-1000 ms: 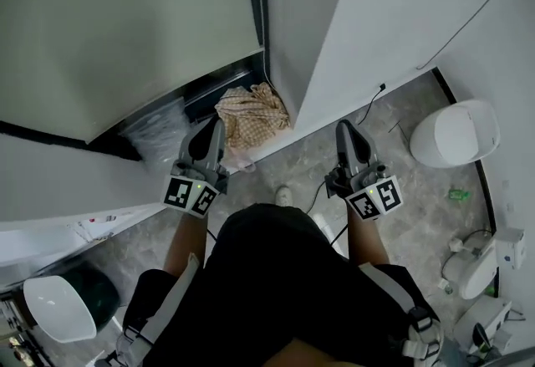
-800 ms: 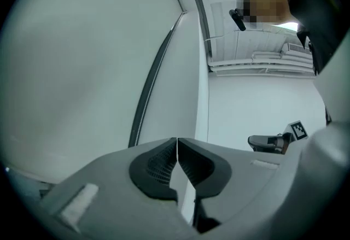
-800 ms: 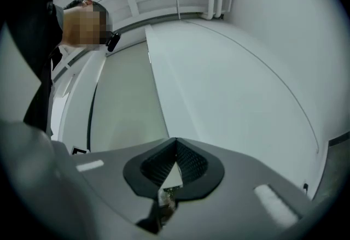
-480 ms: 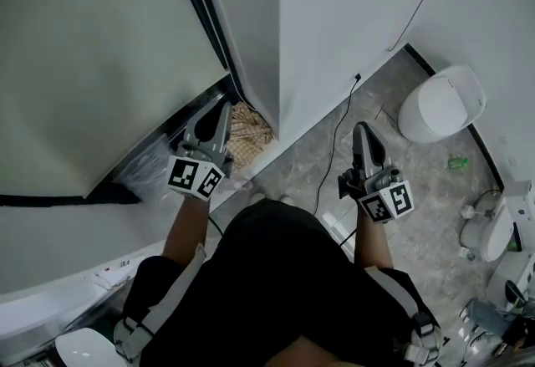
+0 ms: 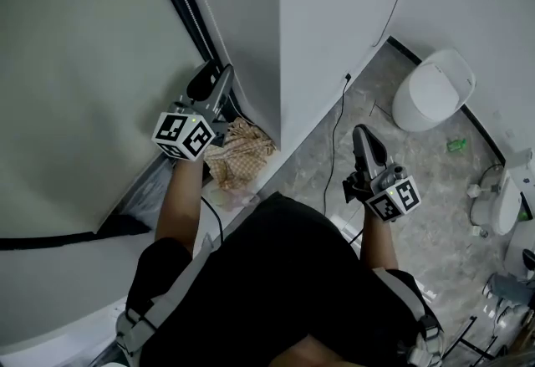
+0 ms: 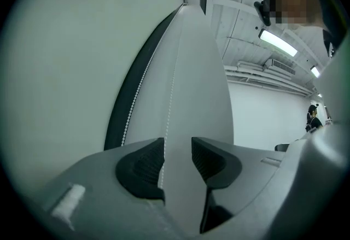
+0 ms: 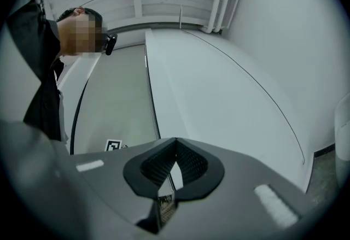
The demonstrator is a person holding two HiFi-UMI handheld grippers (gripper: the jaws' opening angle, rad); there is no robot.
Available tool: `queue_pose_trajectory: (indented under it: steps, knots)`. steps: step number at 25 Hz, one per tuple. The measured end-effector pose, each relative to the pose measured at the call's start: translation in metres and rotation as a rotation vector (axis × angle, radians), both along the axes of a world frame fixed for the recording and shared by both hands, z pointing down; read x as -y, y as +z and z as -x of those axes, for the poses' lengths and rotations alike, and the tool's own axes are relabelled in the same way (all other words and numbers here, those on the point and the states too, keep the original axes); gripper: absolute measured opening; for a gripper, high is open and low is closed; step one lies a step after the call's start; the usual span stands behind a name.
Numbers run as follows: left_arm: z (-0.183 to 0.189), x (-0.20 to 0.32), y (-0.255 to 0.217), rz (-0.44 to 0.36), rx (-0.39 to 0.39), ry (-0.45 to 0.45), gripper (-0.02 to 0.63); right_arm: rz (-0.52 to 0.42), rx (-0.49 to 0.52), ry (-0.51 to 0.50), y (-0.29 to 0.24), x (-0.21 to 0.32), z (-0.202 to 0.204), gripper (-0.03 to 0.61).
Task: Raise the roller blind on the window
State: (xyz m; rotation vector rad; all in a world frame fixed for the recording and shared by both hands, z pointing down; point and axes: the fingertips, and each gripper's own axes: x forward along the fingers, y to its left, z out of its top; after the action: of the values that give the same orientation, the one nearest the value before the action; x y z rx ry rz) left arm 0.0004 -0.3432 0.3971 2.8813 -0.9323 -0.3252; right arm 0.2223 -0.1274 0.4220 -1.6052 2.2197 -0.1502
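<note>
The pale roller blind (image 5: 75, 89) hangs down over the window on the left. Its bead chain (image 5: 185, 2) runs down the dark frame at the blind's right edge. My left gripper (image 5: 216, 77) is raised to that chain. Its jaws have just been opening and now stand open (image 6: 178, 151). One strand of the chain (image 6: 169, 97) passes between them, close to the left pad (image 6: 145, 165), and no pad presses on it. A second strand (image 6: 134, 105) hangs further left. My right gripper (image 5: 361, 138) is held low by the white wall, shut (image 7: 176, 148) with nothing in it.
A white wall pier (image 5: 334, 14) juts out right of the window. A checked cloth (image 5: 238, 152) lies on the floor at its foot. A black cable (image 5: 336, 131) trails across the grey floor. A white rounded bin (image 5: 433, 91) stands at the right.
My left gripper has risen and moved forward to the bead chain, and its jaws have gone from shut to open. The right gripper has shifted slightly and stays shut.
</note>
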Motion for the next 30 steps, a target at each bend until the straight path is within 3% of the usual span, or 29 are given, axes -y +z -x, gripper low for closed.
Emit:
queue_pose_trajectory:
  steps: [5, 9, 11, 15, 20, 30]
  knots:
    - [-0.020, 0.036, -0.013, 0.014, -0.021, 0.048, 0.164, 0.004, -0.026, 0.007, -0.006, -0.008, 0.002, 0.000]
    - [-0.029, 0.042, -0.019, 0.029, -0.116, 0.112, 0.159, -0.001, -0.008, 0.005, -0.009, -0.009, -0.001, 0.000]
    - [-0.025, 0.036, -0.023, 0.013, -0.149, 0.116, 0.018, -0.006, 0.000, 0.004, -0.009, -0.010, 0.000, 0.000]
    - [-0.024, 0.018, -0.027, -0.019, -0.127, 0.132, 0.014, -0.004, -0.008, -0.024, -0.008, -0.009, 0.005, 0.000]
    - [-0.025, -0.010, -0.028, -0.053, -0.068, 0.150, 0.014, -0.019, -0.056, -0.157, -0.020, 0.014, 0.032, 0.000]
    - [0.006, -0.083, -0.032, -0.082, -0.009, 0.192, 0.014, -0.175, -0.163, -0.482, -0.077, 0.063, 0.141, 0.021]
